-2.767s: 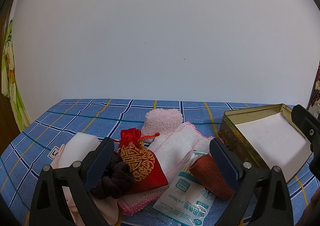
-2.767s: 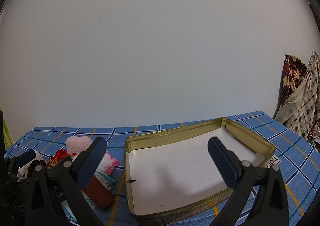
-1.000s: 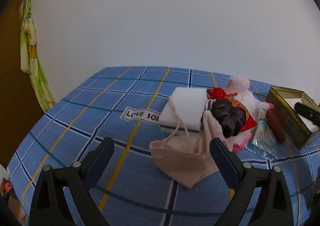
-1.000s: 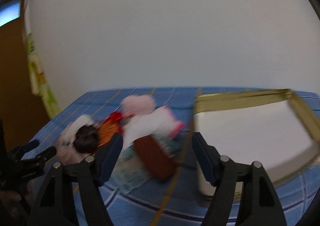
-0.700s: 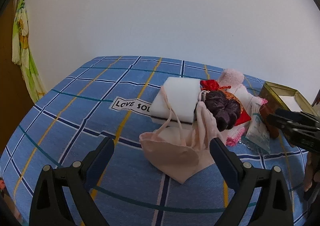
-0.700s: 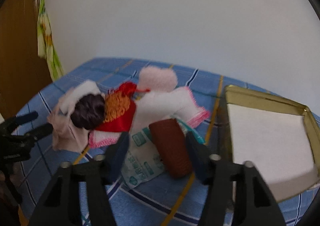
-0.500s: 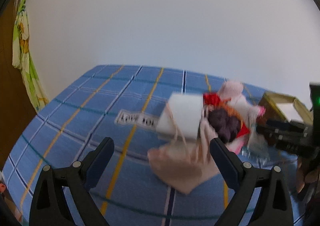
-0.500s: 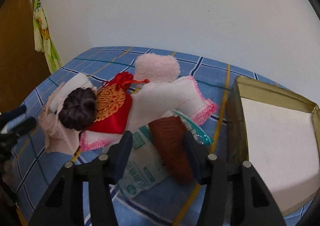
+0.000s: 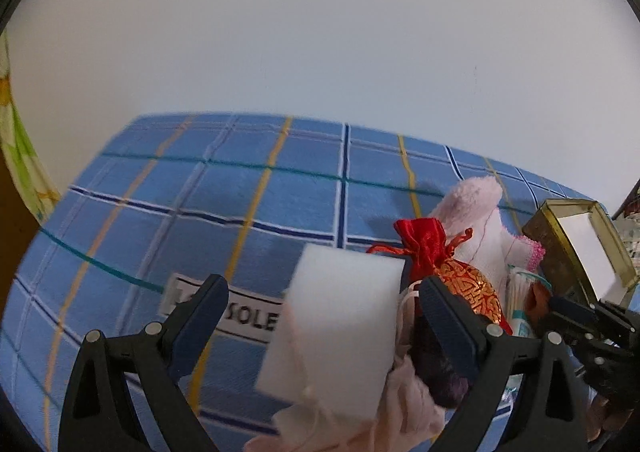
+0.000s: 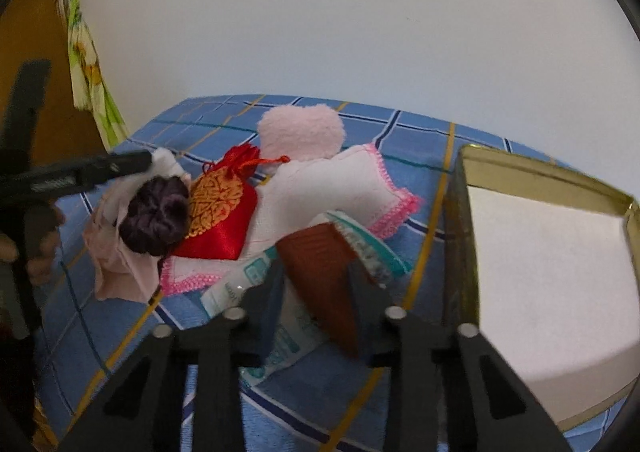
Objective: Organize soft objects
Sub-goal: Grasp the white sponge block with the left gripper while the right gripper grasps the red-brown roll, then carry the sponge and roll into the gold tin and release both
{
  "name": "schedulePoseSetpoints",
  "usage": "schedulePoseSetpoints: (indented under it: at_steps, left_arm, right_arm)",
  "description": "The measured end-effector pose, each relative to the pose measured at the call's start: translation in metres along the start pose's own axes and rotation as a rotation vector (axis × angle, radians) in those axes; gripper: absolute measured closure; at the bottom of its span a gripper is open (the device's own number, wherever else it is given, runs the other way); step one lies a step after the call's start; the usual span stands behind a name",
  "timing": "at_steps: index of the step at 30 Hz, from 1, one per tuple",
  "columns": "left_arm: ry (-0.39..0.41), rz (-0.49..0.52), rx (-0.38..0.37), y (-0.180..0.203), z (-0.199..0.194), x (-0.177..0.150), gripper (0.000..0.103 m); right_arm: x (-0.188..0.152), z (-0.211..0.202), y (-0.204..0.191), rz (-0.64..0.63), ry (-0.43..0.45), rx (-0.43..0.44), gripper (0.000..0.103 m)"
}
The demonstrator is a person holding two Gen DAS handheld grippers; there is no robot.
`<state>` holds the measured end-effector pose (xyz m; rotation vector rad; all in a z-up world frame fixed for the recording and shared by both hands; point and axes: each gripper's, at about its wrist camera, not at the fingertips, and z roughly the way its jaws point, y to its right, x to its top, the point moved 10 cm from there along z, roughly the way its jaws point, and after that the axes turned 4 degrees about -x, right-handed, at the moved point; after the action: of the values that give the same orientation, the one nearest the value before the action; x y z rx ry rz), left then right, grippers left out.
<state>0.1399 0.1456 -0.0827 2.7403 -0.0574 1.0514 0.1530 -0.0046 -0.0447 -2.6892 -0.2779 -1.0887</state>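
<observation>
Both claws have closed in on the pile since half a second ago. Now the right gripper point(image 10: 316, 284) has its jaws narrowed onto the ribbed reddish-brown soft pouch point(image 10: 320, 260) between its fingers, apparently pinching it, probably to carry it to the open gold-rimmed tin with a white base point(image 10: 552, 252) just to its right. Under the pouch lies a clear plastic packet with teal print point(image 10: 260, 292), which could drag along. Meanwhile the left gripper point(image 9: 320, 316) is spread wide around the white foam block point(image 9: 340, 324), not yet touching it. Ahead and right of that claw sit a red-and-gold embroidered drawstring sachet point(image 9: 460, 276), a dark purple scrunchie point(image 10: 154, 214), a pale pink fabric bag point(image 10: 116, 260), a pink-edged white cloth point(image 10: 344, 184) and a fluffy pink pad point(image 10: 300, 130), all crowded together on the blue checked tablecloth point(image 9: 240, 204).
</observation>
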Motion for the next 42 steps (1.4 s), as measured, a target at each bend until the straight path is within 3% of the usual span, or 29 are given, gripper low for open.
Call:
schedulePoseSetpoints:
  at_steps: [1,2,4,7,9,11,12,13,15,16,20,22,25,28,30,36,38,40,42]
  left_arm:
    - [-0.013,-0.003,-0.014,0.002,0.005,-0.001,0.005]
    - [-0.026,-0.008,-0.013,0.001,0.011,-0.002,0.005]
    - [-0.035,0.002,0.017,-0.003,0.016,-0.005,0.005]
    - [-0.038,0.024,0.061,-0.013,0.018,-0.012,0.007]
    - [-0.044,0.015,0.047,-0.020,0.017,-0.017,0.027]
    - [-0.046,-0.032,-0.011,-0.027,0.015,-0.018,0.035]
    - [-0.047,-0.049,-0.024,-0.029,0.014,-0.019,0.039]
    - [-0.043,-0.067,-0.036,-0.032,0.013,-0.018,0.039]
    - [-0.018,-0.075,0.000,-0.036,0.009,-0.013,0.041]
    - [0.006,-0.074,0.031,-0.040,0.004,-0.010,0.041]
    - [0.164,-0.097,0.066,-0.044,-0.033,0.017,0.041]
    - [0.229,-0.092,0.060,-0.040,-0.051,0.029,0.041]
    - [0.323,-0.062,0.002,-0.023,-0.079,0.044,0.041]
    - [0.367,-0.026,-0.044,-0.004,-0.090,0.047,0.041]
    - [0.378,0.004,-0.065,0.009,-0.095,0.045,0.041]
    - [0.346,0.069,-0.098,0.039,-0.088,0.032,0.041]
    - [0.335,0.085,-0.102,0.046,-0.086,0.025,0.041]
    - [0.319,0.090,-0.105,0.050,-0.082,0.019,0.041]
    - [0.303,0.090,-0.112,0.054,-0.080,0.011,0.041]
  right_arm:
    - [0.001,-0.003,0.001,0.043,-0.003,0.062,0.089]
    - [0.003,-0.006,0.000,0.091,-0.005,0.139,0.090]
    - [0.007,-0.012,-0.003,0.130,0.014,0.206,0.090]
    - [0.012,-0.023,-0.013,0.071,0.067,0.188,0.089]
    - [0.013,-0.025,-0.020,0.024,0.085,0.169,0.089]
    - [0.014,-0.029,-0.024,-0.024,0.124,0.117,0.086]
    - [0.015,-0.028,-0.023,-0.035,0.131,0.098,0.079]
    - [0.016,-0.028,-0.023,-0.049,0.137,0.080,0.065]
    - [0.017,-0.028,-0.020,-0.040,0.140,0.078,0.040]
    - [0.017,-0.029,-0.020,-0.031,0.142,0.088,0.035]
    - [0.014,-0.028,-0.017,-0.037,0.134,0.091,0.037]
    - [0.010,-0.025,-0.019,-0.047,0.114,0.095,0.049]
    - [0.004,-0.013,-0.022,-0.062,0.078,0.080,0.051]
    - [0.005,-0.002,-0.015,-0.068,0.057,0.018,0.052]
    - [0.005,0.004,-0.008,-0.059,0.042,-0.016,0.057]
    - [0.006,0.028,-0.014,-0.127,-0.023,-0.077,0.044]
    - [0.006,0.028,-0.014,-0.135,-0.029,-0.083,0.048]
    - [0.005,0.023,-0.008,-0.114,-0.037,-0.082,0.073]
    - [0.005,0.015,0.001,-0.045,-0.032,-0.027,0.076]
